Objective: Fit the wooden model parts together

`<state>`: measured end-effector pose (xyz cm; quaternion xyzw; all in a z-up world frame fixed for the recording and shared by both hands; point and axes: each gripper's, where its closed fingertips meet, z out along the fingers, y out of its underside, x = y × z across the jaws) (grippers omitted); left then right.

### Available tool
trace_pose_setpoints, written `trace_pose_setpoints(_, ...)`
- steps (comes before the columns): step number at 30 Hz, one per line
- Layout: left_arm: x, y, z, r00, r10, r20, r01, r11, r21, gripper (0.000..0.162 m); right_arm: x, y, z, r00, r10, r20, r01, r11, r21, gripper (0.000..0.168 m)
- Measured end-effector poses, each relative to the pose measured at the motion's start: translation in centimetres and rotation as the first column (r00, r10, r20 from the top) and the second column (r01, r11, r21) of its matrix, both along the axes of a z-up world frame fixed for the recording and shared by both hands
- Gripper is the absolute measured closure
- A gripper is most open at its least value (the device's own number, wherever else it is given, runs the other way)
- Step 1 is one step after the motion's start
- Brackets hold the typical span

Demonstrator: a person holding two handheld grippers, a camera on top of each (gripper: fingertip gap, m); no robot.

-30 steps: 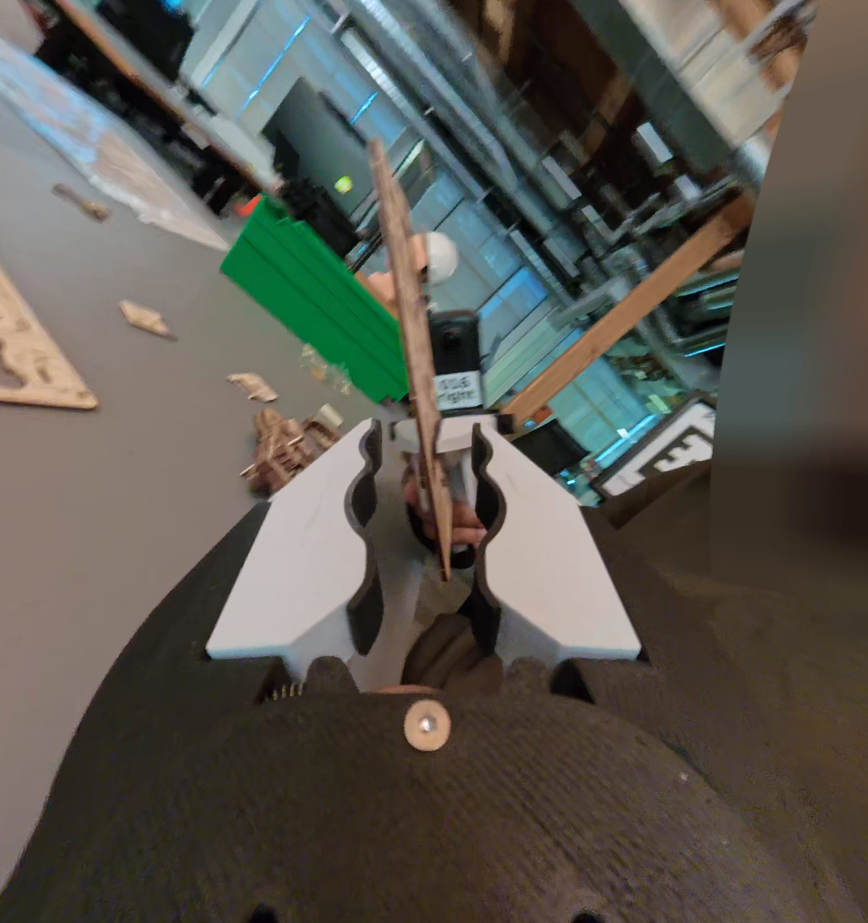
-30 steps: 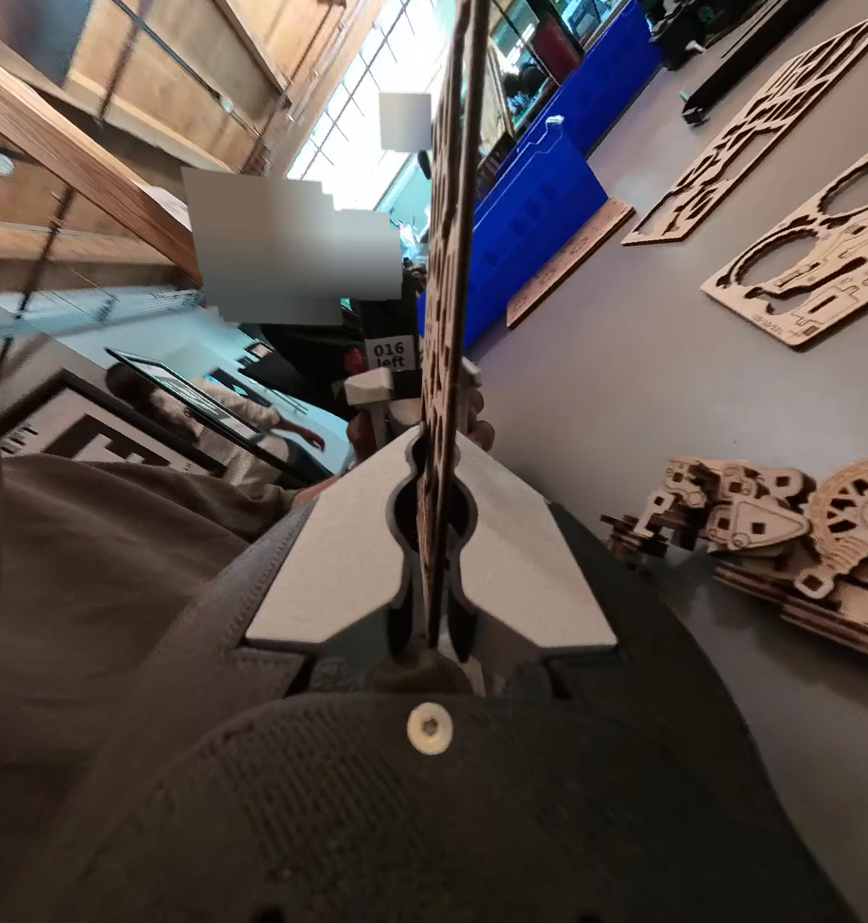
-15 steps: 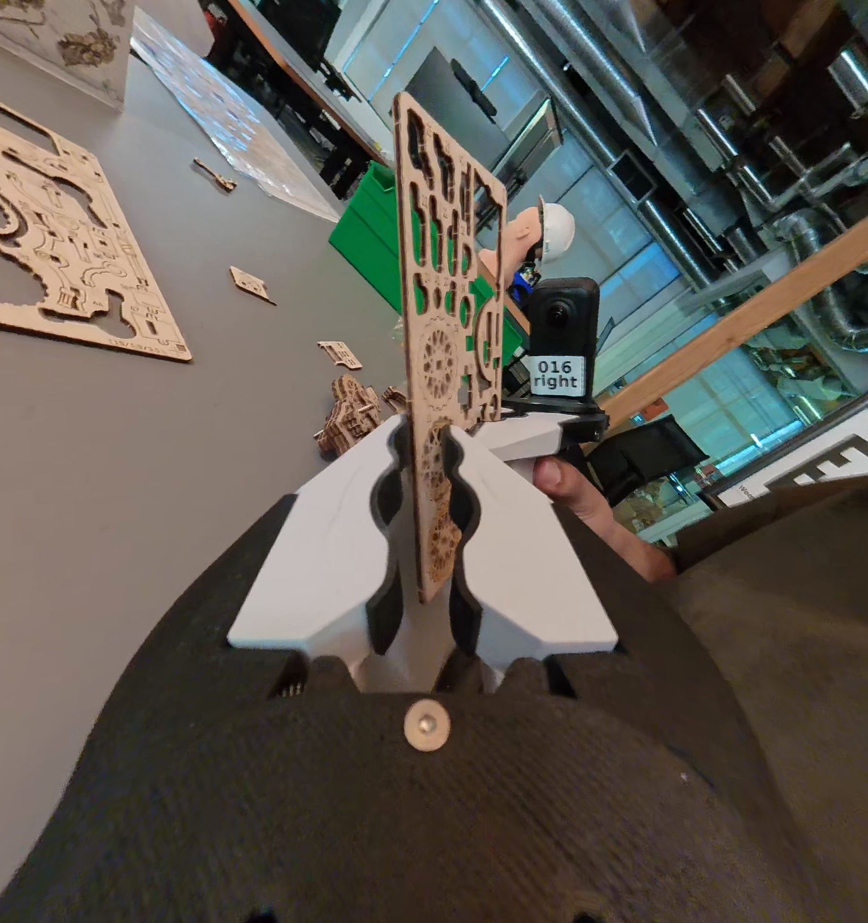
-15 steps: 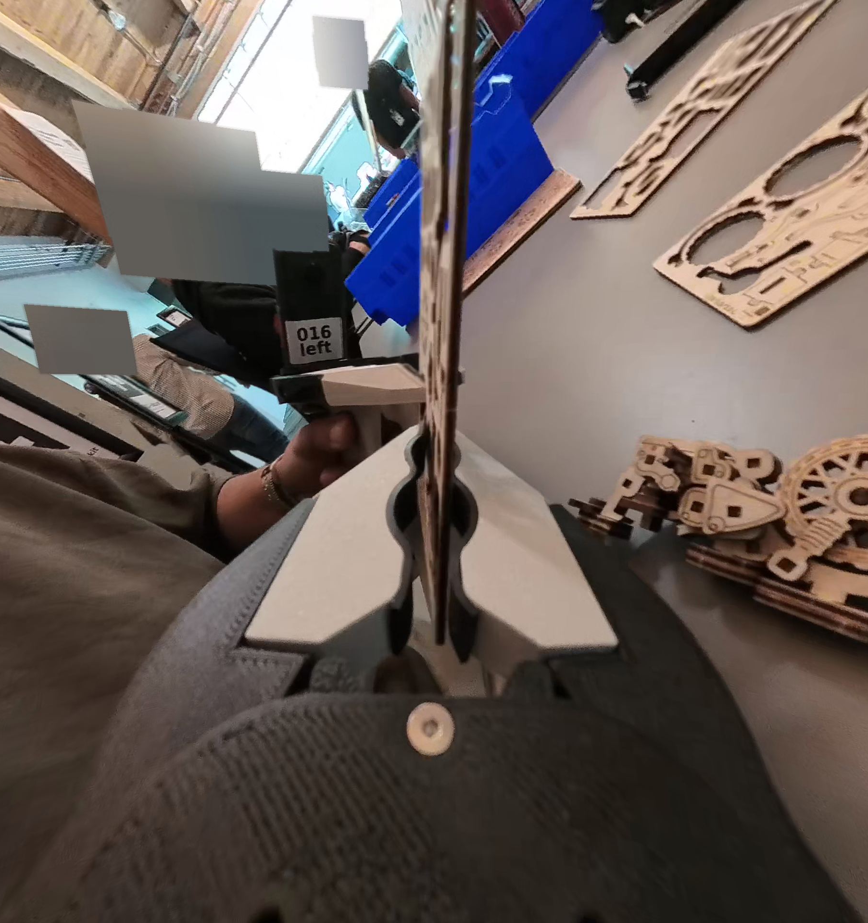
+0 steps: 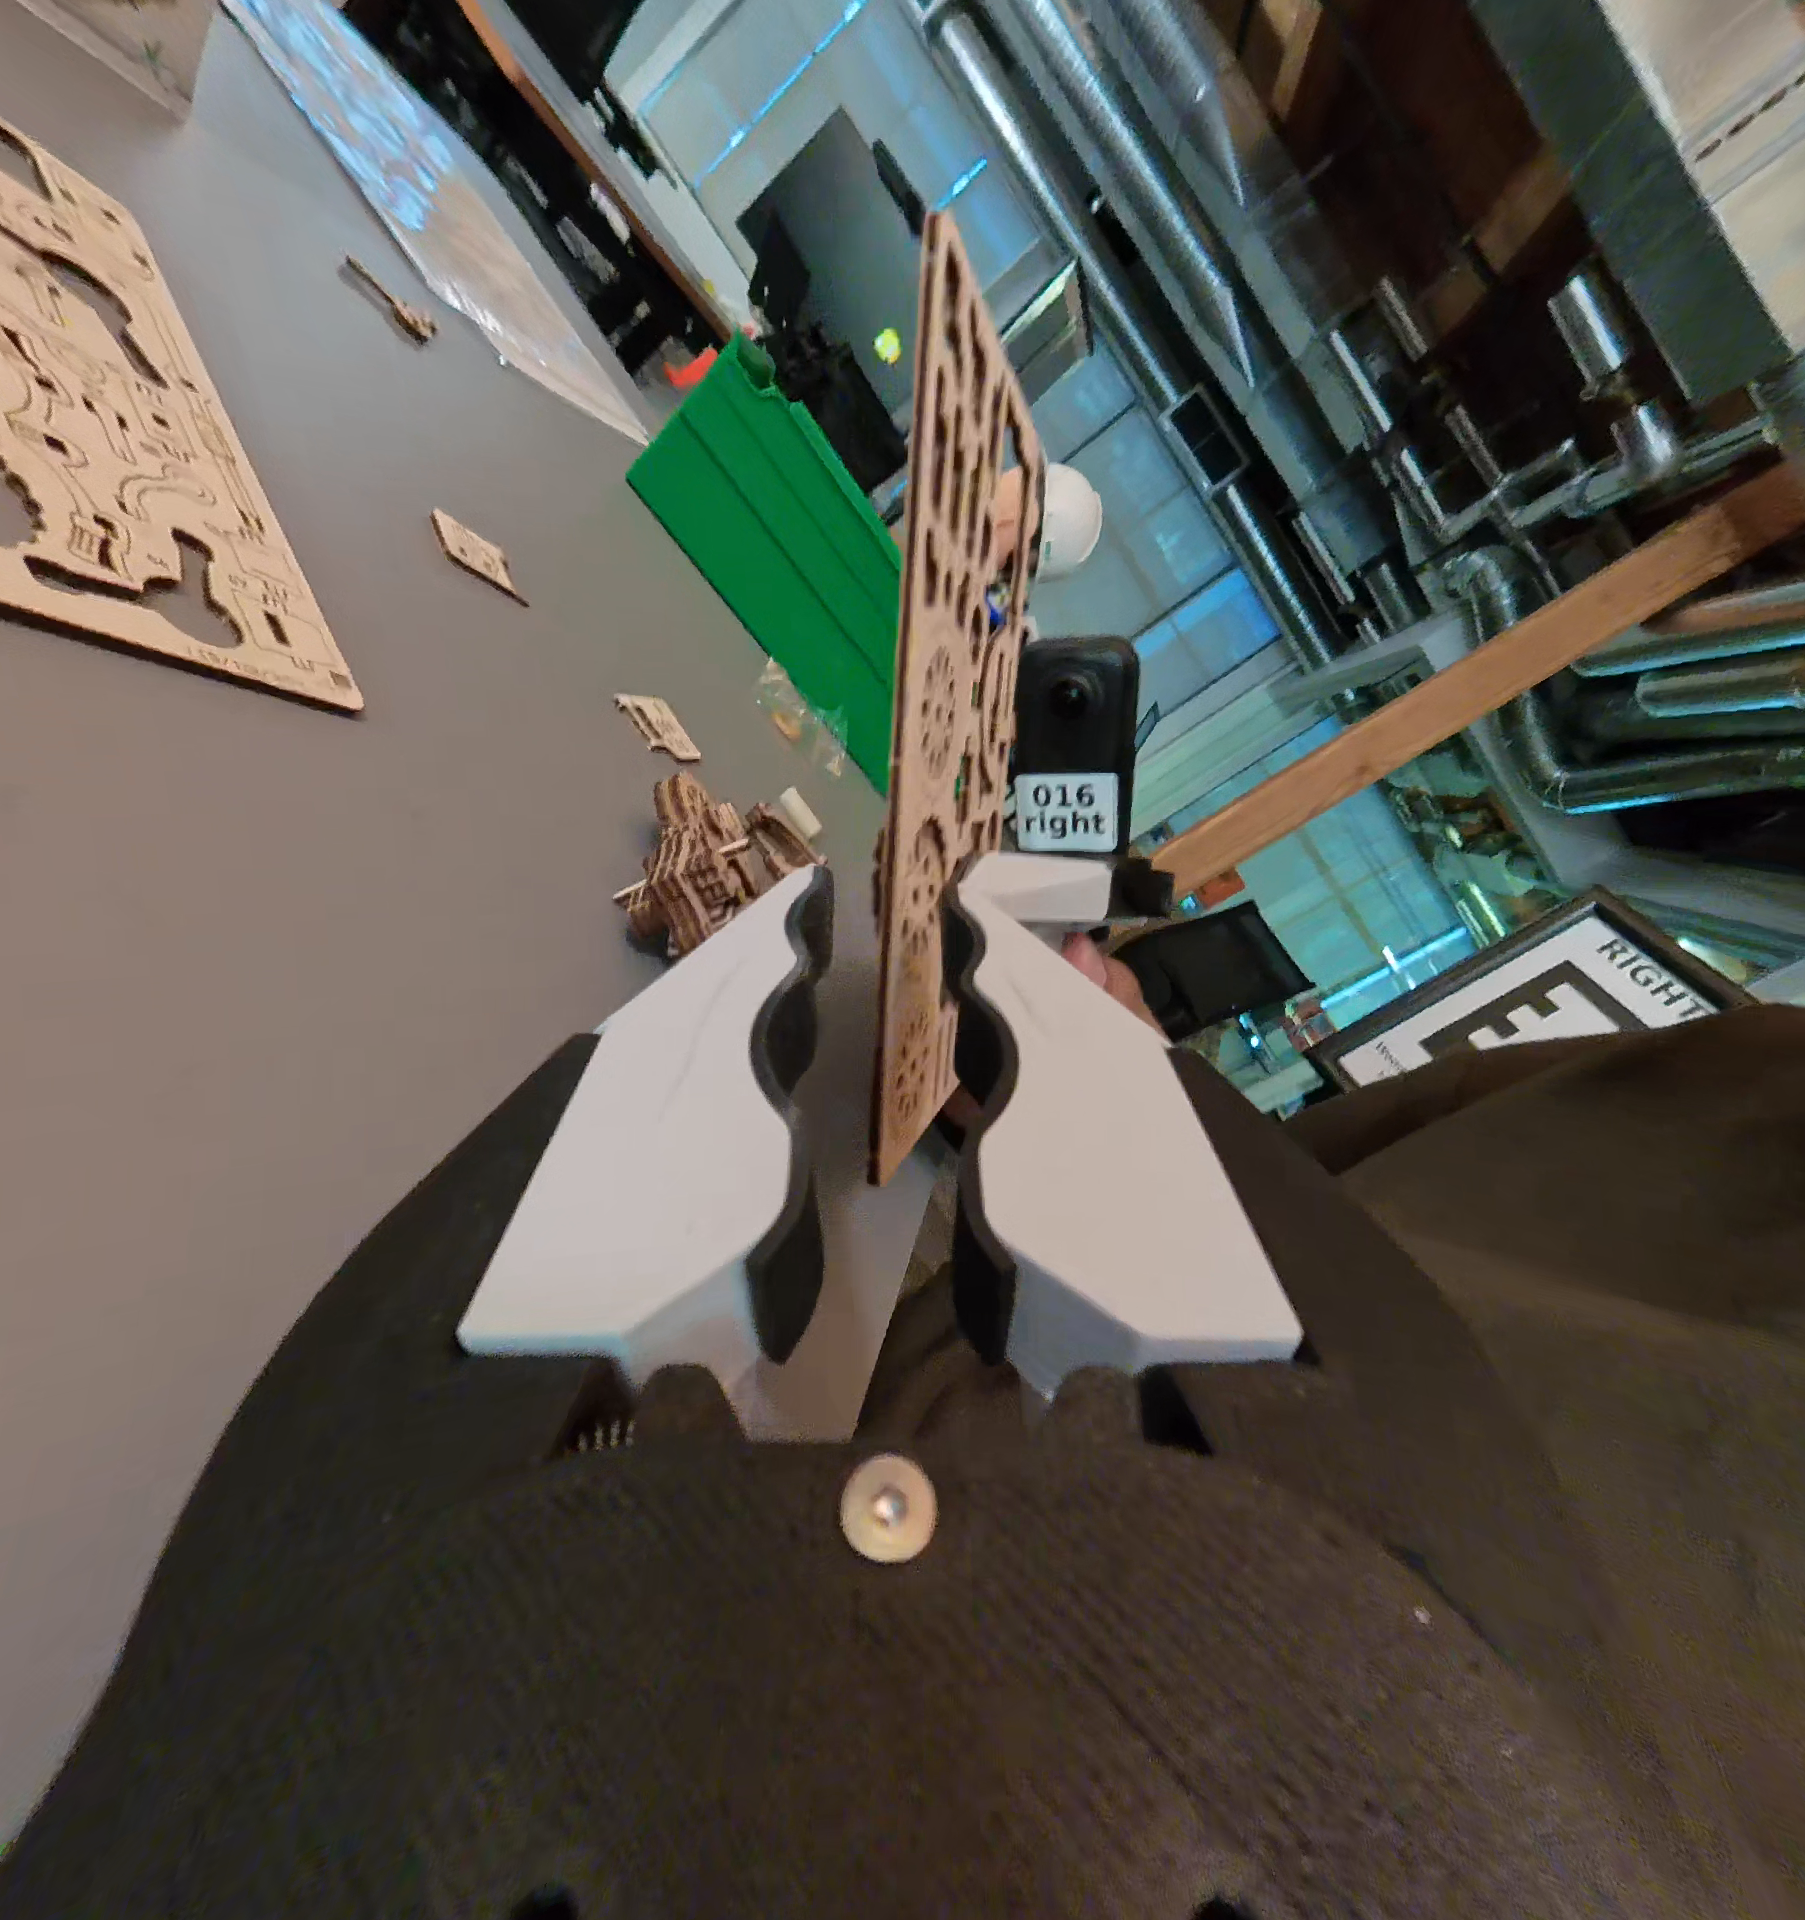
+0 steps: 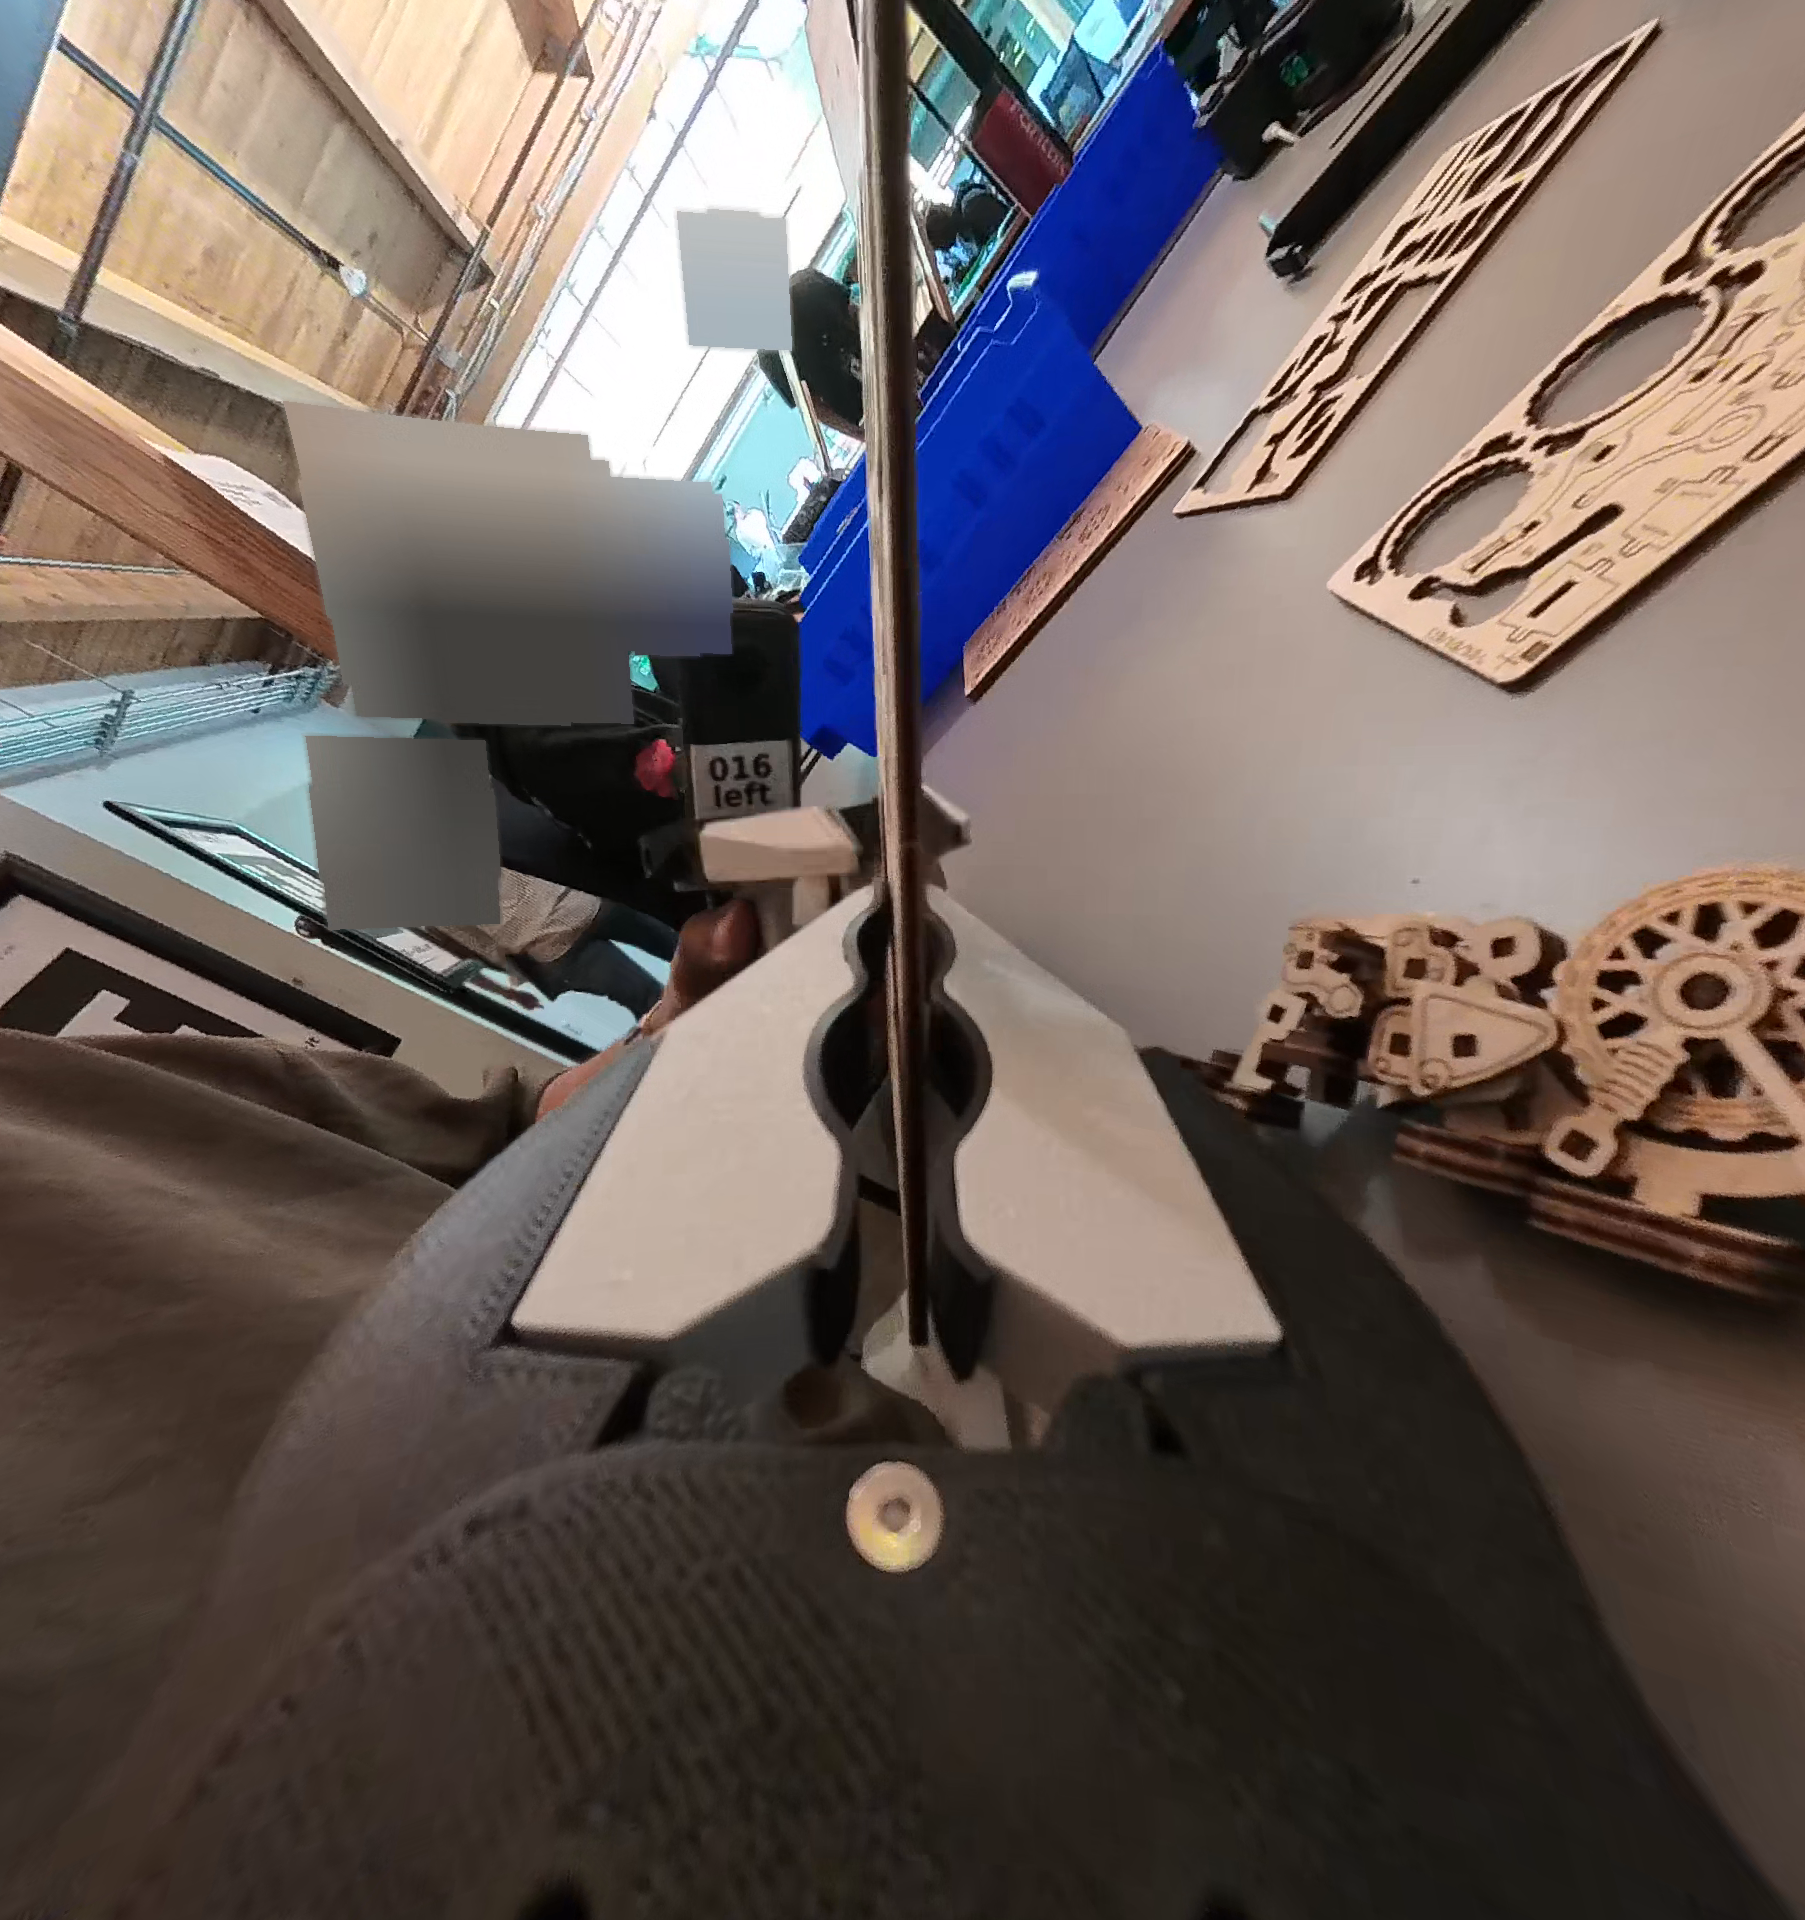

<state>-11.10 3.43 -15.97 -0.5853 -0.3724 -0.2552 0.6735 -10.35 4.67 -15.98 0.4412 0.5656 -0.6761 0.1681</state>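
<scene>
Plywood parts sheet [image 5: 945,790], laser-cut, stands upright off the table between 2 facing grippers. Right gripper [image 6: 903,940] clamped on its edge; left gripper [image 5: 882,904] spread, sheet resting against only 1 finger [image 5: 1074,1132]. Step looks like freeing a piece: left must close on 1. Part-built wooden model [image 6: 1563,1060] lies near; spent sheets [image 6: 1604,416] farther off.
</scene>
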Motion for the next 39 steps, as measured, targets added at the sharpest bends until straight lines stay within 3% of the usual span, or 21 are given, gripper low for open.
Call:
trace_pose_setpoints(3, 0.6, 0.6, -0.7, 0.999, -0.043, -0.003, 0.043, 0.998, -0.042, 0.144, 0.1, 0.0, 0.2, 1.0, 0.007, -0.01, -0.007, 1.0, -0.003, 0.167)
trace_pose_setpoints(5, 0.6, 0.7, -0.9, 1.0, -0.025, -0.01, 0.024, 0.998, -0.061, 0.152, 0.3, -0.3, 0.0, 1.0, 0.013, -0.009, -0.013, 1.0, 0.01, 0.166)
trace_pose_setpoints(13, 0.2, 0.5, -1.6, 0.999, 0.023, -0.028, -0.026, 0.992, -0.127, 0.156, 0.0, -0.2, -0.9, 1.0, -0.005, -0.009, 0.005, 0.997, 0.075, 0.16)
trace_pose_setpoints(22, 0.3, 0.5, -1.3, 0.999, 0.016, -0.052, -0.023, 0.991, -0.128, 0.159, -0.3, 0.1, -0.8, 0.997, -0.029, -0.075, 0.04, 0.989, 0.14, 0.163)
trace_pose_setpoints(28, 1.1, 0.6, 0.5, 0.998, -0.061, -0.031, 0.062, 0.998, 0.011, 0.161, -0.6, 0.7, -0.1, 0.996, -0.049, -0.071, 0.055, 0.995, 0.084, 0.147)
trace_pose_setpoints(30, 1.1, 0.5, 0.8, 0.997, -0.077, -0.015, 0.077, 0.996, 0.052, 0.161, -0.4, 0.6, 0.1, 0.998, -0.031, -0.051, 0.033, 0.999, 0.043, 0.15)
trace_pose_setpoints(32, 0.7, 0.5, -0.1, 0.999, -0.051, -0.004, 0.051, 0.999, 0.0, 0.162, -0.3, 0.5, 0.0, 0.998, -0.026, -0.057, 0.029, 0.998, 0.051, 0.164)
trace_pose_setpoints(39, 0.2, 0.6, -1.7, 0.996, 0.01, -0.09, -0.026, 0.985, -0.17, 0.159, -0.3, 0.5, -0.8, 0.998, -0.018, -0.063, 0.026, 0.992, 0.124, 0.165)
